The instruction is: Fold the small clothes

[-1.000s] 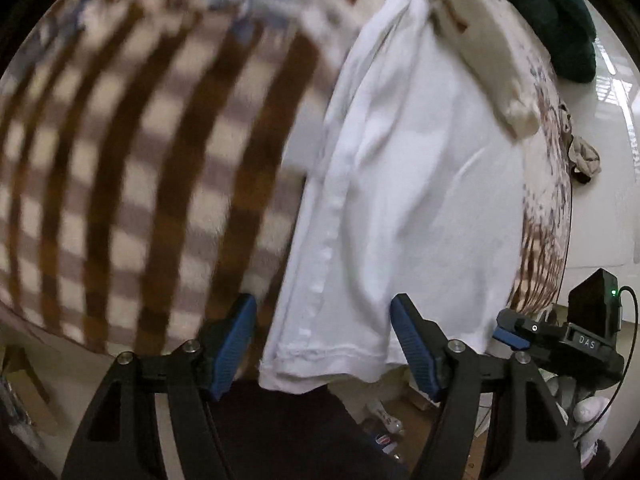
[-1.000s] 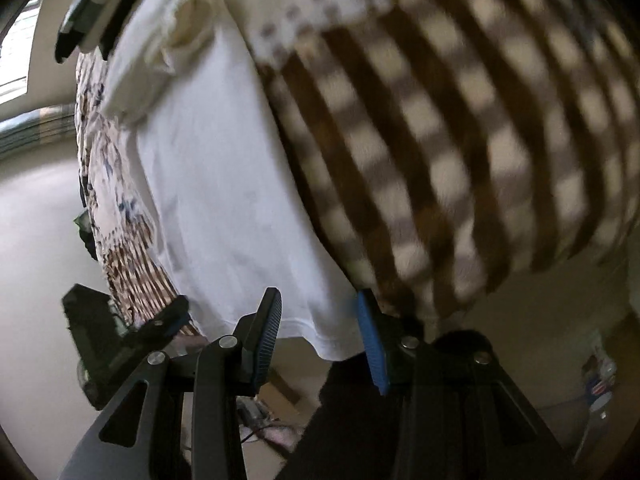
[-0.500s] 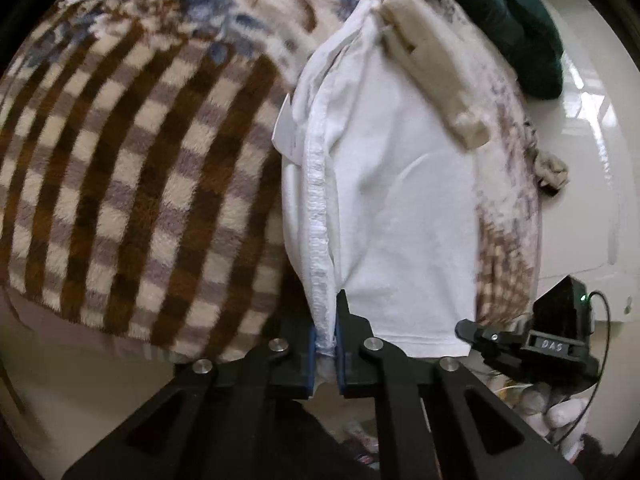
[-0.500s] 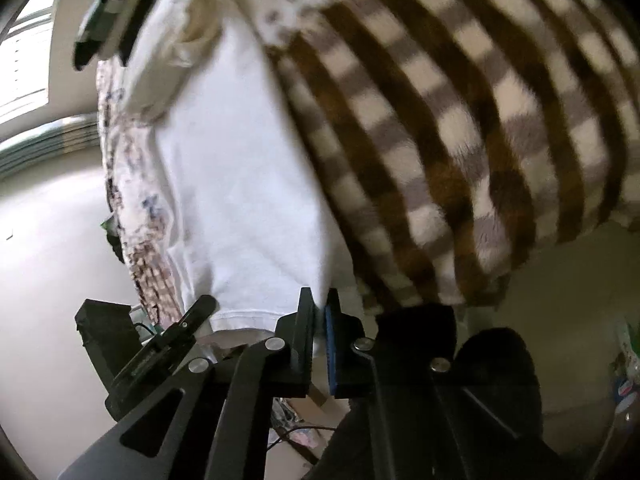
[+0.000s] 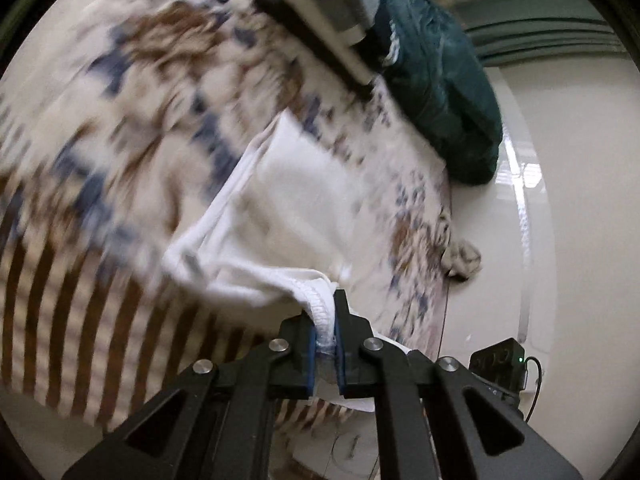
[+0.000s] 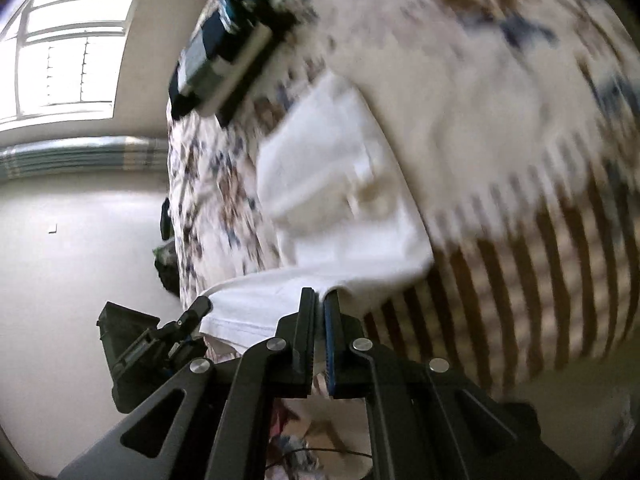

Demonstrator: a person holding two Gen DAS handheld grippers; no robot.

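A small white garment (image 5: 280, 200) lies on a patterned blanket (image 5: 100, 140) over a bed. My left gripper (image 5: 325, 320) is shut on the garment's stitched hem corner and holds it lifted above the blanket. My right gripper (image 6: 320, 320) is shut on the other hem corner of the same white garment (image 6: 332, 184). The near half of the garment curls up and over toward the far half. Both views are blurred by motion.
A dark teal garment (image 5: 440, 80) lies at the bed's far edge, beside a dark and grey box-shaped object (image 5: 328, 20). A crumpled cloth (image 5: 462, 258) lies on the pale floor. Each gripper's black body shows in the other view (image 6: 148, 344).
Both grippers closed on the hem corners, then lifted them up and forward over the bed. The hem has left the near bed edge and the garment is bending over itself.
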